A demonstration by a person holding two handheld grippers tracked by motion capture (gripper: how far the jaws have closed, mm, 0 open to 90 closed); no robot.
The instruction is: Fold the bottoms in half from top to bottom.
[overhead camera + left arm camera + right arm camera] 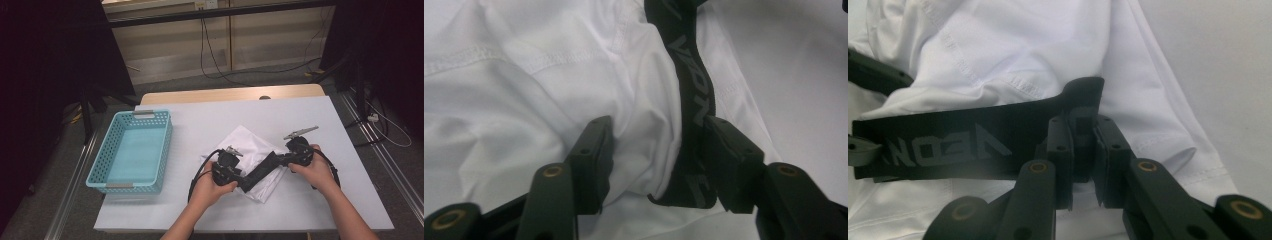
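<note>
White table (300,120), empty blue basket (131,150) left of white garment (252,145).

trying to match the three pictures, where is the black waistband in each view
High view: the black waistband runs slantwise between the two hands, low centre.
Left gripper view: from top centre down between the open jaws.
Right gripper view: a level strip at left, its end pinched in the jaws.
Shared landmark: the white garment under it.

1. Left gripper (243,181): held in the left hand (212,182), jaws parted, pointing right.
2. Right gripper (270,159): held in the right hand (314,169), jaws clamped, pointing left.
</note>
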